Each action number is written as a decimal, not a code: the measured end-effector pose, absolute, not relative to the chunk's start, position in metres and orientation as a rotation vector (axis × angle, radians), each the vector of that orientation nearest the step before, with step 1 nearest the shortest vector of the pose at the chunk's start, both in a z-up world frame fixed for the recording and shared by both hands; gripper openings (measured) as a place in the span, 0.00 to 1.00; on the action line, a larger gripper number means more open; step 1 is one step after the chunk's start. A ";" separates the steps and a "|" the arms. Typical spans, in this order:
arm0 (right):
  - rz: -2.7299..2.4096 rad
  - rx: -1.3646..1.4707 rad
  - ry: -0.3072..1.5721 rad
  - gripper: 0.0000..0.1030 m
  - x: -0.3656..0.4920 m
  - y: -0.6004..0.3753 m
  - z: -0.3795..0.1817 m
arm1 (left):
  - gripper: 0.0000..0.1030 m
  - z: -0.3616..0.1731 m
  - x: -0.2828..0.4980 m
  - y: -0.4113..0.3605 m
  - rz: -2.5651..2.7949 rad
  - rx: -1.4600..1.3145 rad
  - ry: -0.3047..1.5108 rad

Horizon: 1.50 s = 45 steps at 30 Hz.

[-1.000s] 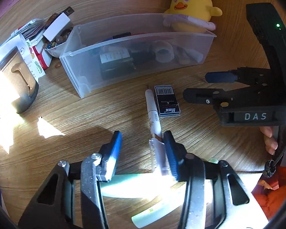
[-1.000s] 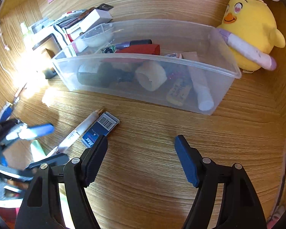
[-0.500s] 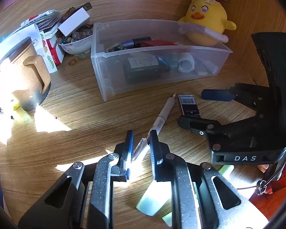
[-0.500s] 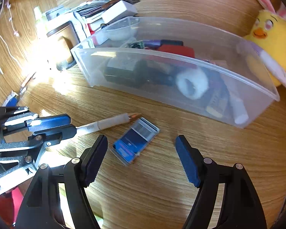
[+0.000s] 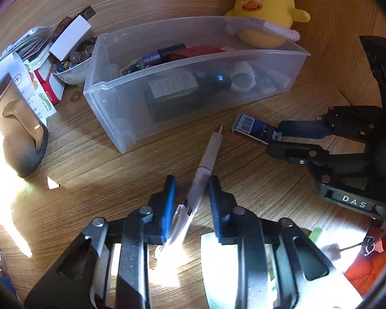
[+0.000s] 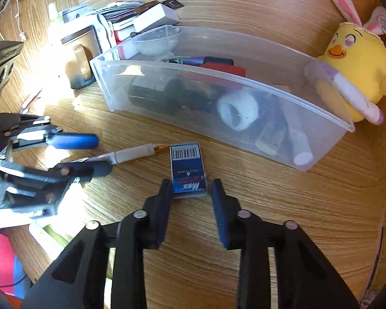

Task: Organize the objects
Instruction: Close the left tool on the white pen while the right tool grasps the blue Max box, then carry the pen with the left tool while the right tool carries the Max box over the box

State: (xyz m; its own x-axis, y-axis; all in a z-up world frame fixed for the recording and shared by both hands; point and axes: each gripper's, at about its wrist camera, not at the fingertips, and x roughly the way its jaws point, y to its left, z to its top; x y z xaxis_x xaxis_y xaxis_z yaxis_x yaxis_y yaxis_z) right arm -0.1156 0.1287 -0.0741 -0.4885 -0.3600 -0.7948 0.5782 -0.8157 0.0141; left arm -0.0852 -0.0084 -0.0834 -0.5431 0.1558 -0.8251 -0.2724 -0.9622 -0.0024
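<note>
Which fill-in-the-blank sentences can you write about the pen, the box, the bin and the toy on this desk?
1. Neither the pen nor the box is ____ the bin yet.
2. The box is mostly ____ and has a barcode at one end.
3. The chick toy behind the bin is ____.

Missing words: inside; blue; yellow.

Left gripper [image 5: 190, 193] jaws opening, right gripper [image 6: 191, 193] jaws closing
</note>
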 end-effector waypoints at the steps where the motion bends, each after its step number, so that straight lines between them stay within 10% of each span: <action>1: -2.288 1.142 0.343 0.25 -0.115 0.131 -0.074 | 0.16 -0.083 -0.086 -0.008 2.552 -1.343 0.187; 20: -2.300 1.128 0.376 0.43 -0.128 0.124 -0.077 | 0.13 -0.085 -0.107 -0.001 2.527 -1.302 0.229; 27: -2.285 1.128 0.337 0.25 -0.126 0.128 -0.075 | 0.10 -0.083 -0.101 -0.002 2.560 -1.276 0.243; 45: -2.363 1.002 0.193 0.25 -0.107 0.161 -0.031 | 0.10 -0.039 -0.073 -0.003 2.694 -1.115 0.194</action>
